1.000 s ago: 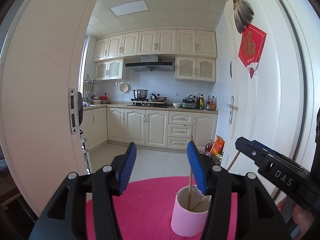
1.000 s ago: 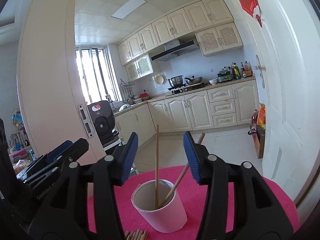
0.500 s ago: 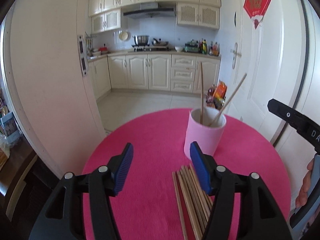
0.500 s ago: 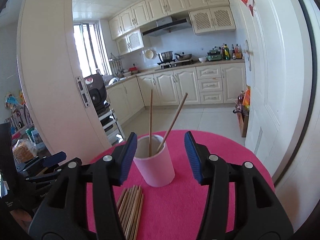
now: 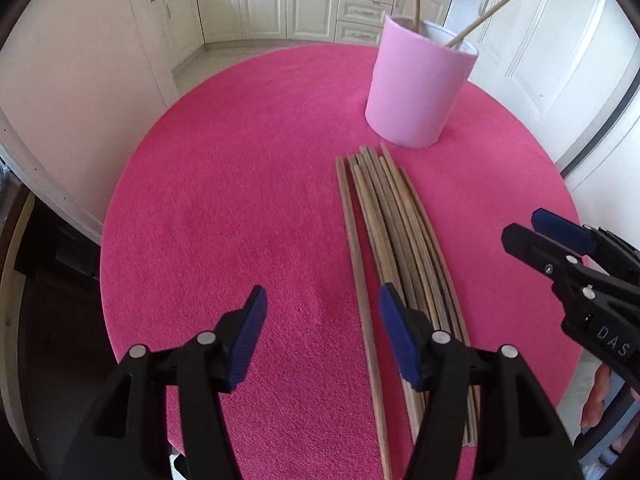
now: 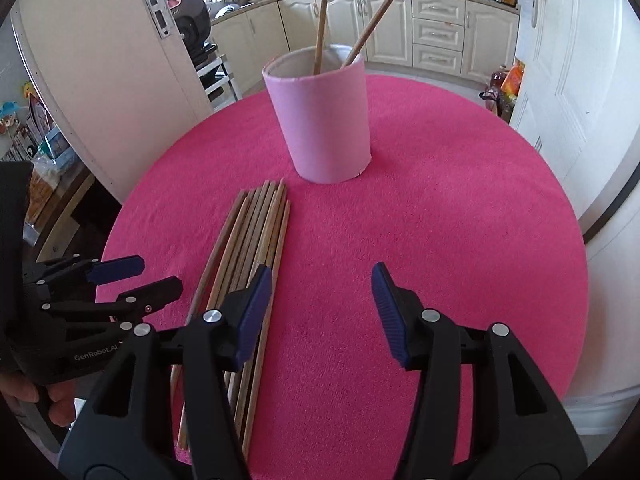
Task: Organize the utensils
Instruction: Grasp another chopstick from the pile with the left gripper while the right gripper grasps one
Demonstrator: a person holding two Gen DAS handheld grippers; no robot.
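Both grippers (image 5: 322, 328) (image 6: 320, 312) spread, empty, above chopsticks (image 5: 394, 240); pinch one stick mid-length, then lift toward cup (image 5: 420, 88).

Hot-pink table cover (image 5: 240, 184); pale pink cup (image 5: 416, 92); brown wooden chopsticks (image 5: 400, 236); black tools, blue pads (image 5: 248, 332).

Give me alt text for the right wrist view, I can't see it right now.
A bundle of wooden chopsticks lies flat on a round pink table, just in front of an upright pink holder that has two chopsticks standing in it. The right tool hangs open and empty over the table beside the bundle; the left tool, also open, enters from the left edge.
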